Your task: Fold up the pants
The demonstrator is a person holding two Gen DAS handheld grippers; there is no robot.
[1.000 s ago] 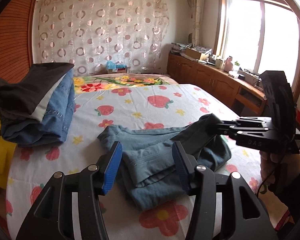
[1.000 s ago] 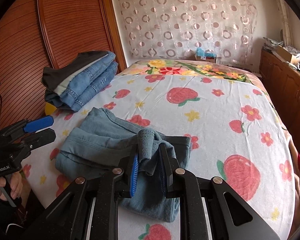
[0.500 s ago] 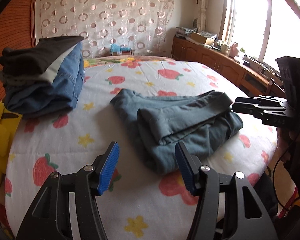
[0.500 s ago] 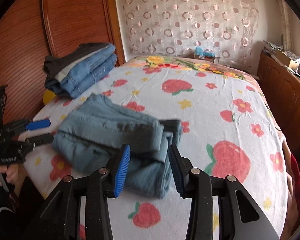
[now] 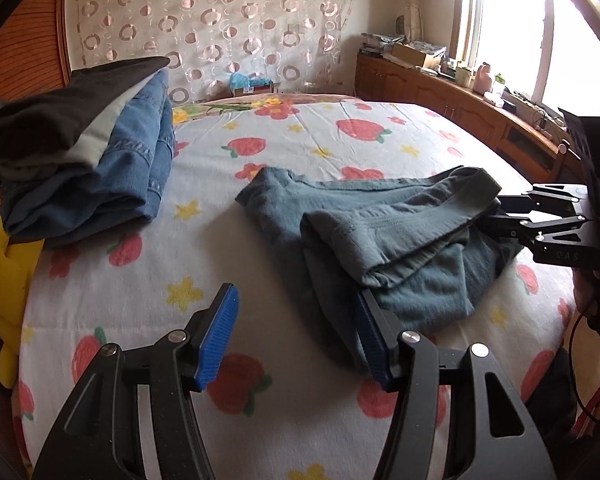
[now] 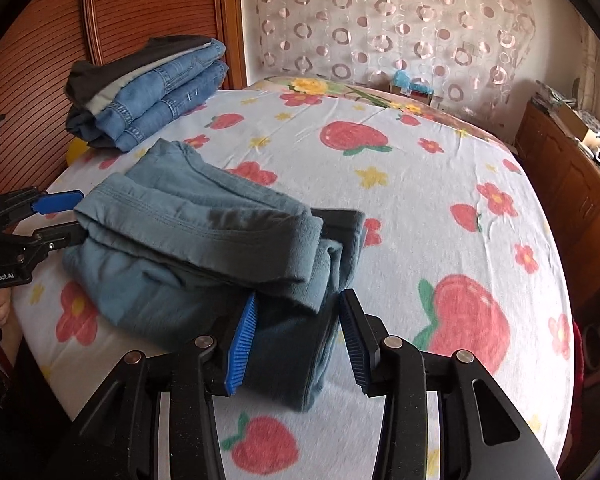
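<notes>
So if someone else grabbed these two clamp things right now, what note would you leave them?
Left gripper: open, empty, at the near edge of the grey-blue pants.
Right gripper: jaws just opened, straddling the pants' folded end, not pinching.
The pants lie folded over in a loose bundle on the bed; a stack of folded jeans sits by the headboard.
Left: tidy the fold, probably move it to the stack.

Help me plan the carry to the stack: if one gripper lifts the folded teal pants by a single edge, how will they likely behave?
The teal pants look like soft knit, lying in loose, rounded layers, so they would probably sag and unfold. The top fold simply rests there, so it may slide off. They seem light; the bedsheet should add little drag.
</notes>
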